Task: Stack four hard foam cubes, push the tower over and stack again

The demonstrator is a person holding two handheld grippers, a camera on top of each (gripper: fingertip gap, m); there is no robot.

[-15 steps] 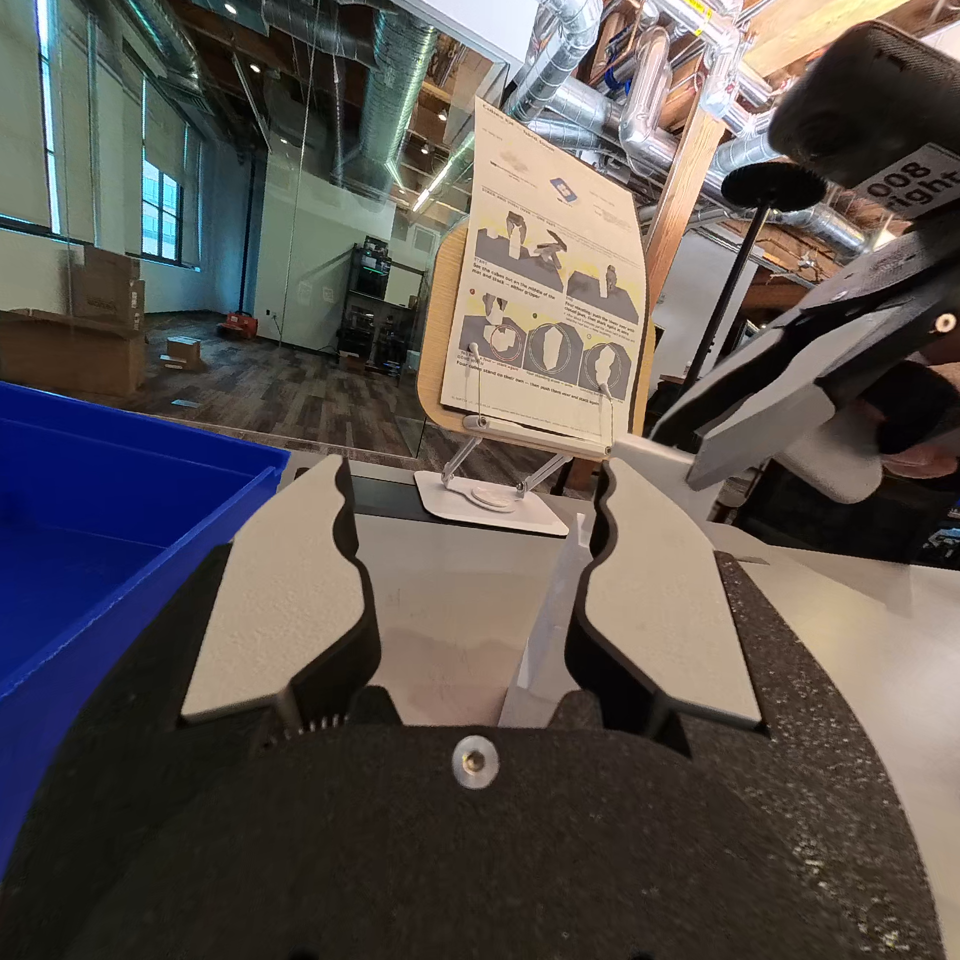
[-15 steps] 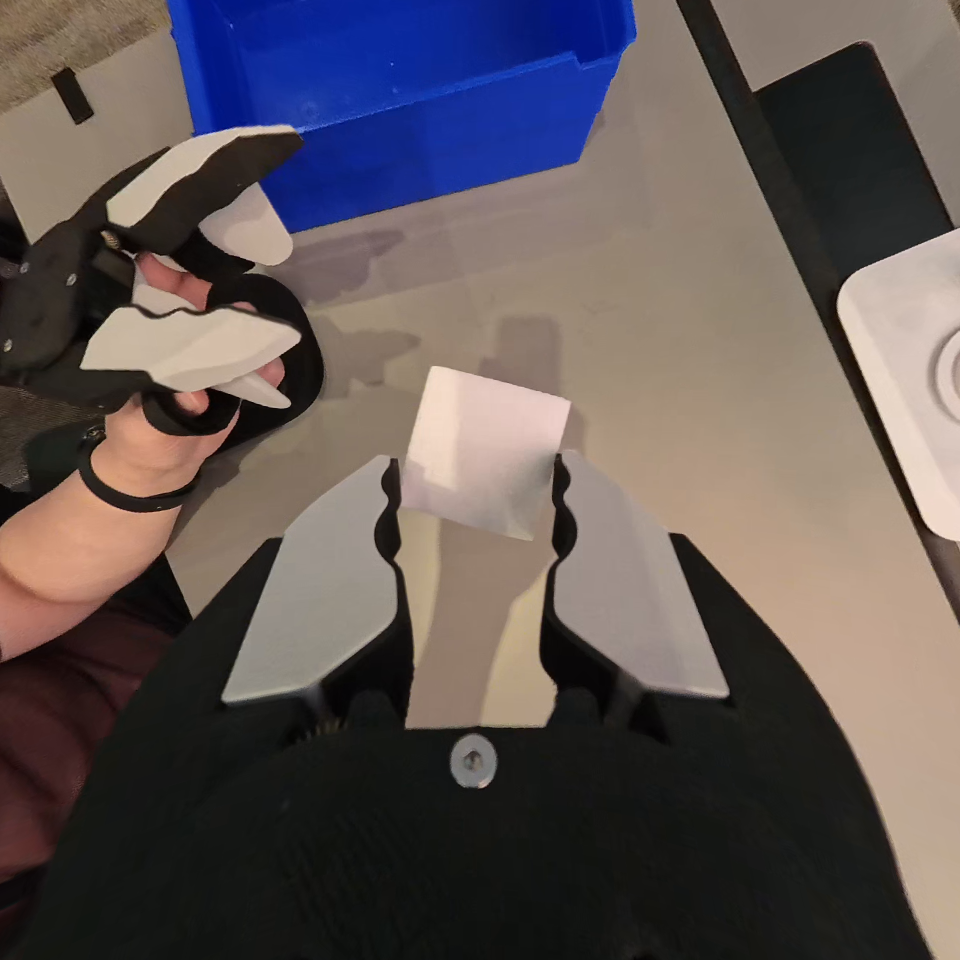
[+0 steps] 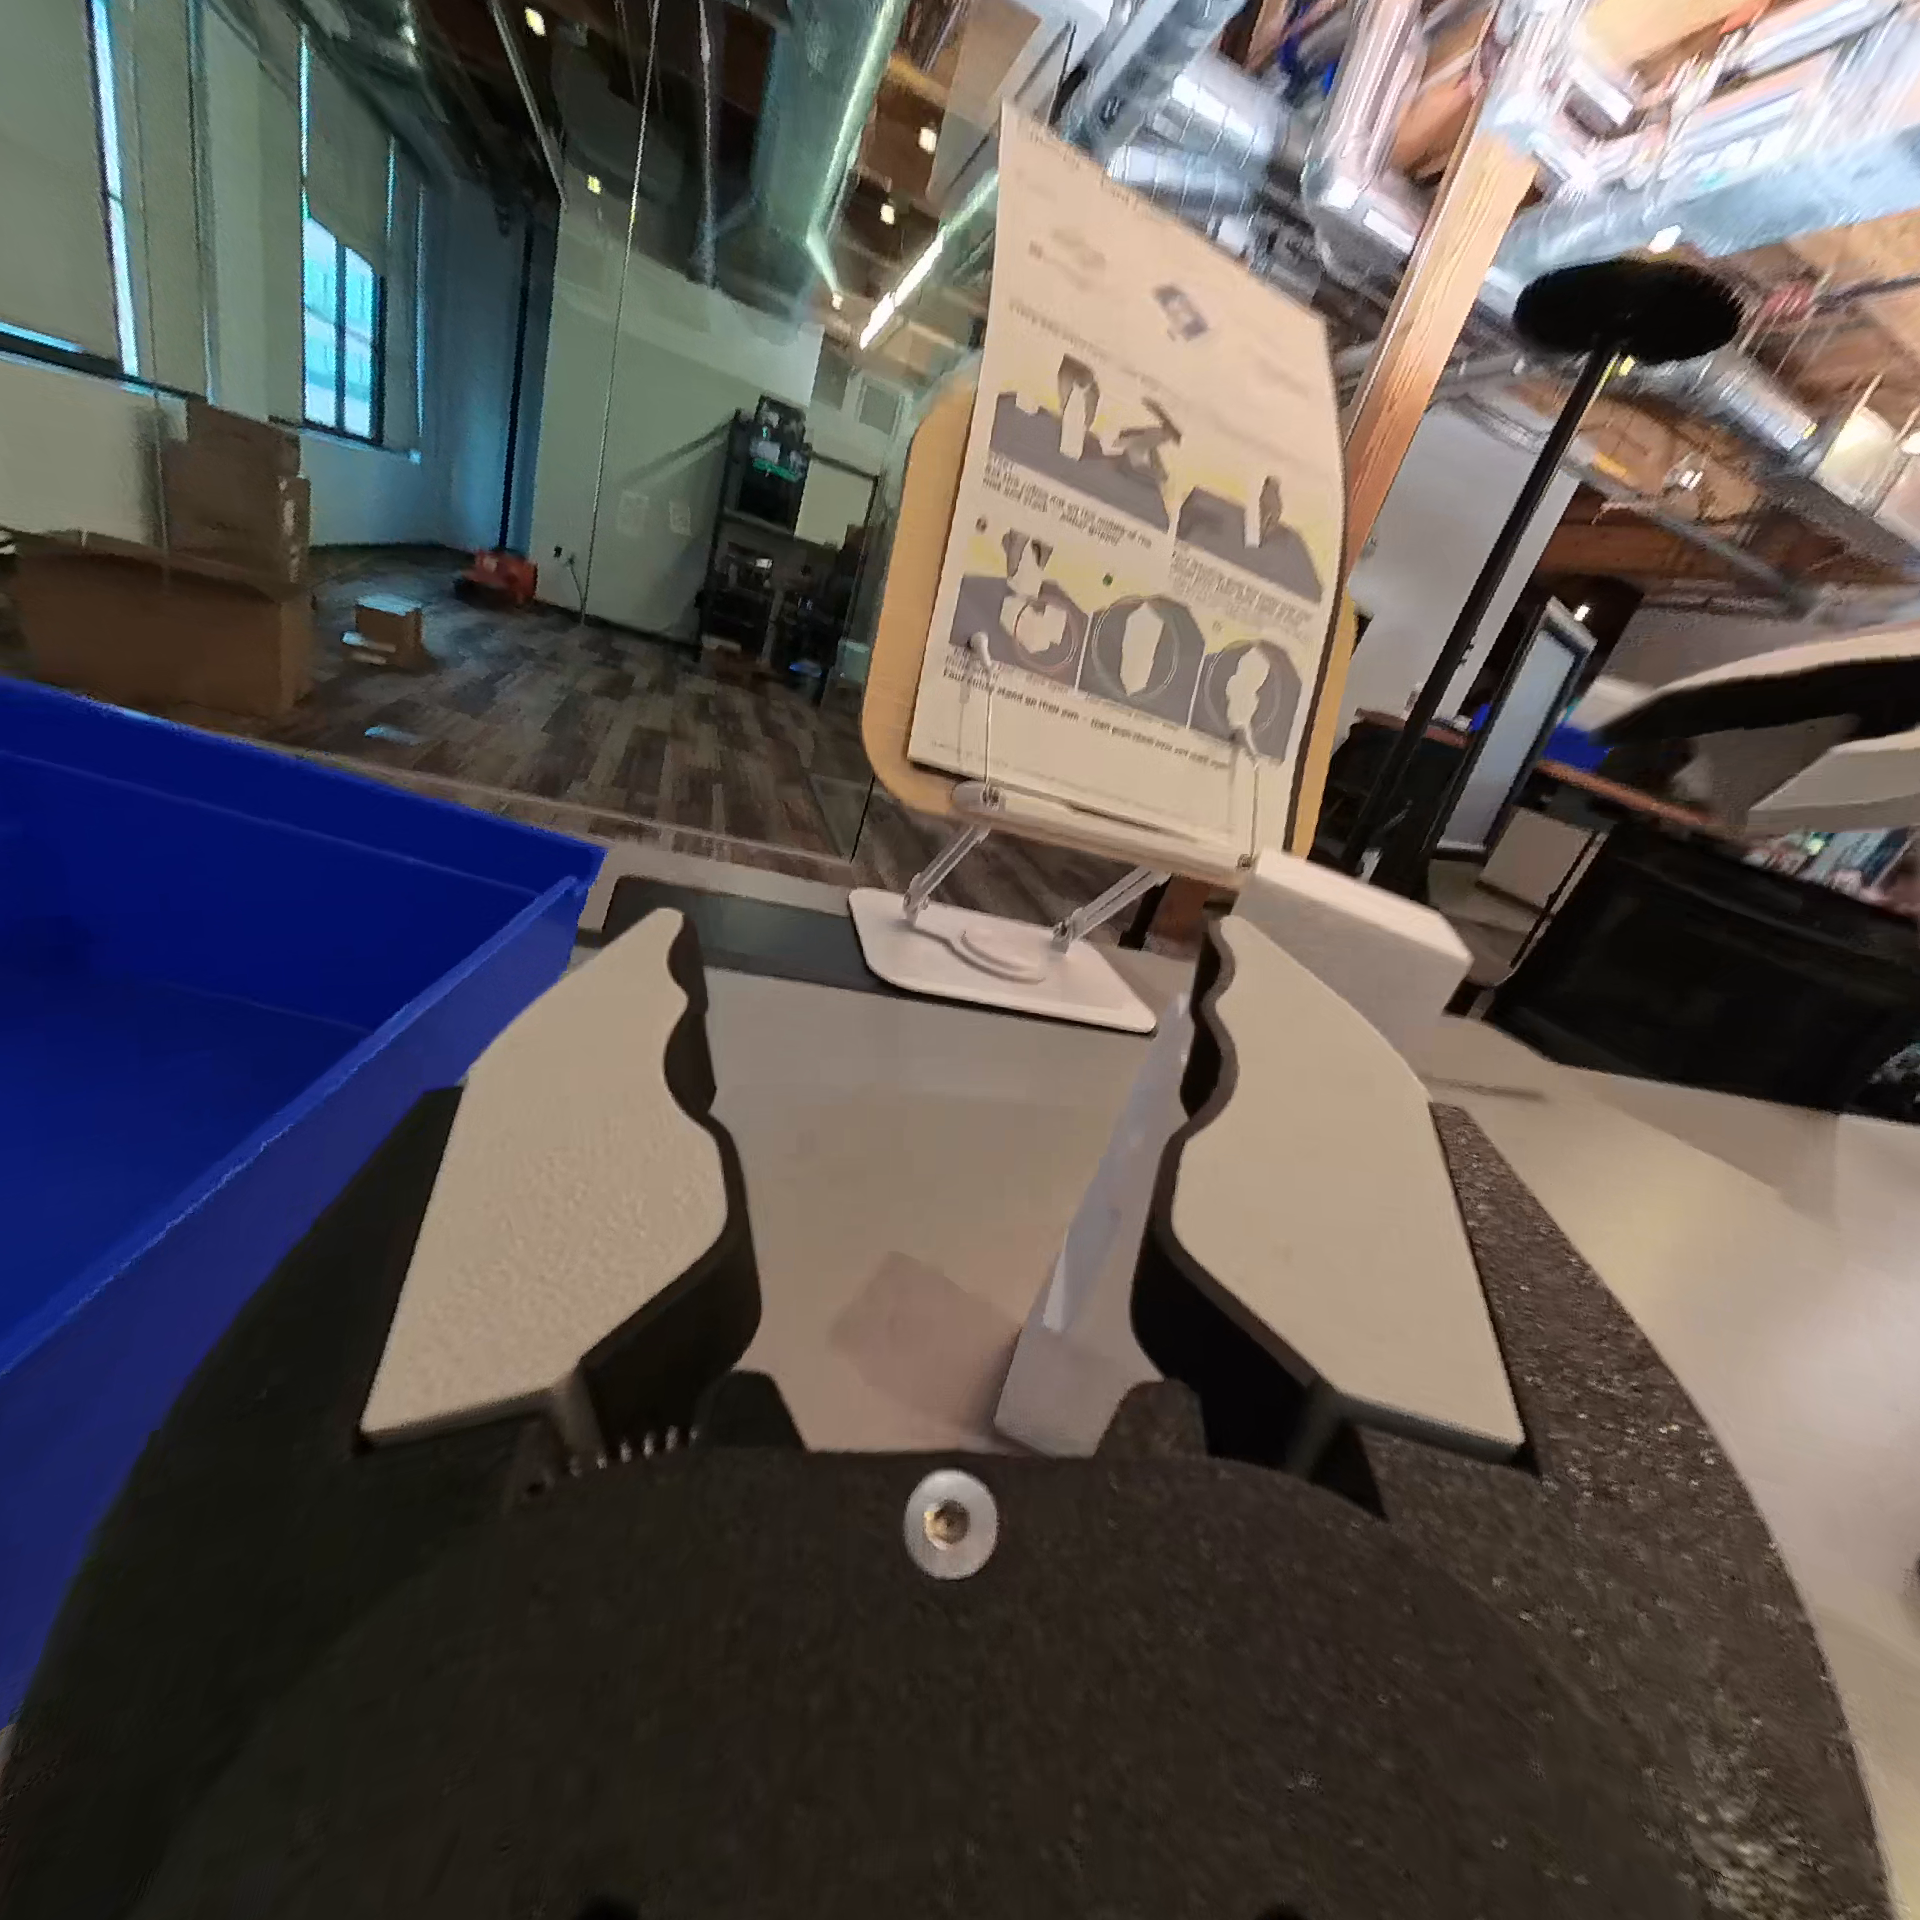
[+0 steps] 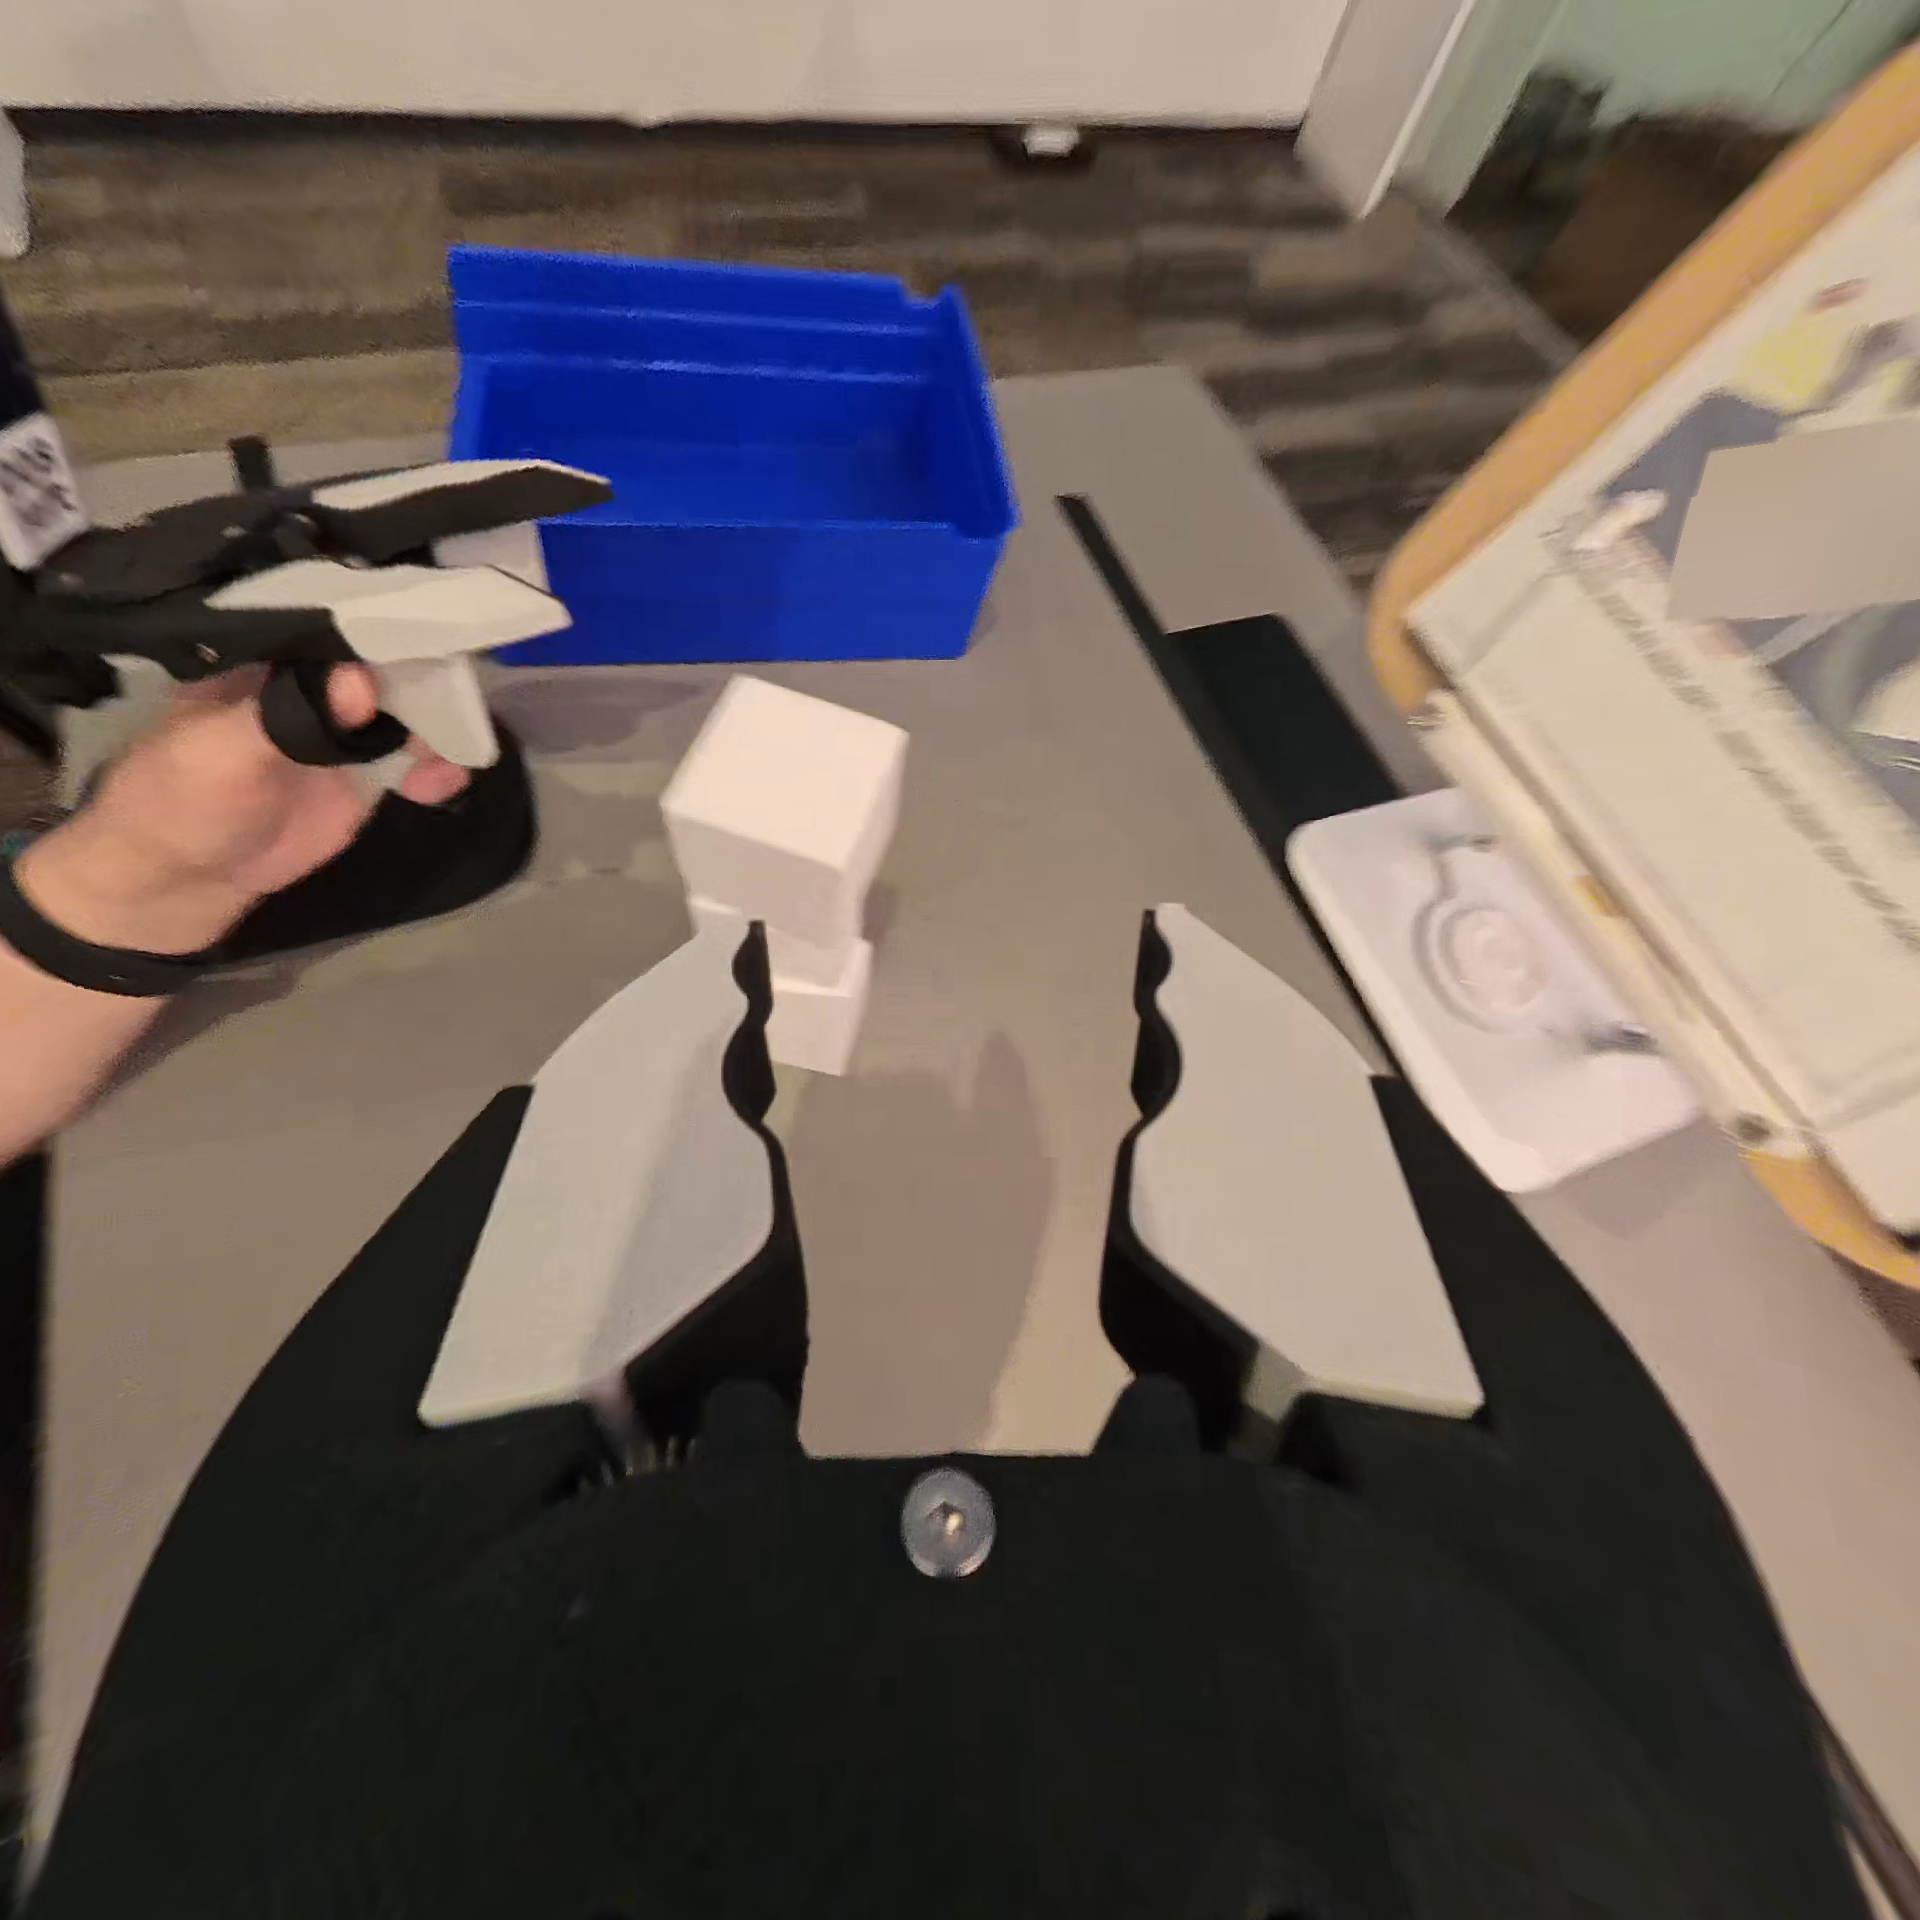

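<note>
Now both grippers' jaws apart and empty, right gripper (image 4: 951, 925) beside white cube stack (image 4: 784, 831).

Looks like a big open office or lab w/ a work table (image 3: 935, 1122). Shiny pipes (image 3: 1174, 114) run across the ceiling, cardboard boxes (image 3: 177, 613) sit on the wood floor (image 3: 582, 717), and glass walls (image 3: 665, 416) split the rooms.

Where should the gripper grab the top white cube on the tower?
By my judgement: take the top cube by two opposite flat side faces, around mid-height, coming level from the right gripper's side. Its sides are bare above the cube below, and both grippers are open.
</note>
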